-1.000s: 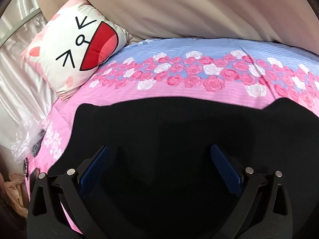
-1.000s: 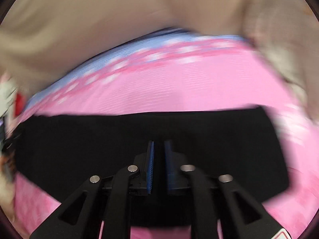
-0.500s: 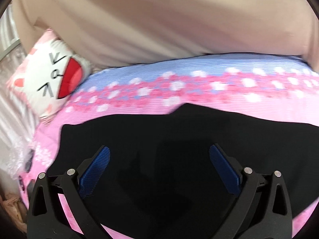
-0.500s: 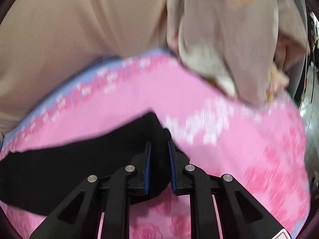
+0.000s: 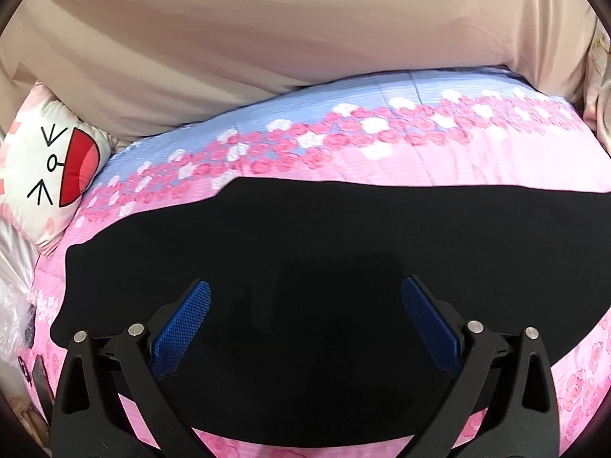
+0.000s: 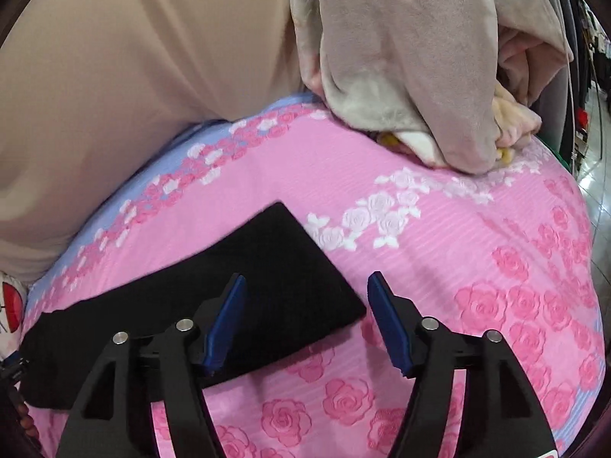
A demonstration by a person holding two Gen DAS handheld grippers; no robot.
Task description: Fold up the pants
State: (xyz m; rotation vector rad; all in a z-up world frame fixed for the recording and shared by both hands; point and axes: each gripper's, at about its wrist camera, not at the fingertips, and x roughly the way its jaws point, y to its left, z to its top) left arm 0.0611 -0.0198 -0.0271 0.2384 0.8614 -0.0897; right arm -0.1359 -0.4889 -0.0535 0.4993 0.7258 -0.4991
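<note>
Black pants (image 5: 324,252) lie flat across the pink rose-print bedspread (image 5: 420,160), stretched from left to right. My left gripper (image 5: 305,297) hovers over their wide middle, open, with nothing between its blue pads. In the right wrist view the pants' (image 6: 267,278) square right end lies flat on the bedspread (image 6: 477,267). My right gripper (image 6: 305,290) stands over that end's corner; its jaws are opening and the pads are clear of the cloth.
A cat-face pillow (image 5: 46,168) rests at the bed's far left. A beige sheet (image 5: 286,38) hangs behind the bed. A heap of grey and cream blankets (image 6: 420,68) sits at the bed's far right. Crinkled plastic (image 5: 11,313) lies at the left edge.
My right gripper, shut on the pants' right end before, has opened and let the cloth drop flat. The left gripper drew back, so more of the pants shows.
</note>
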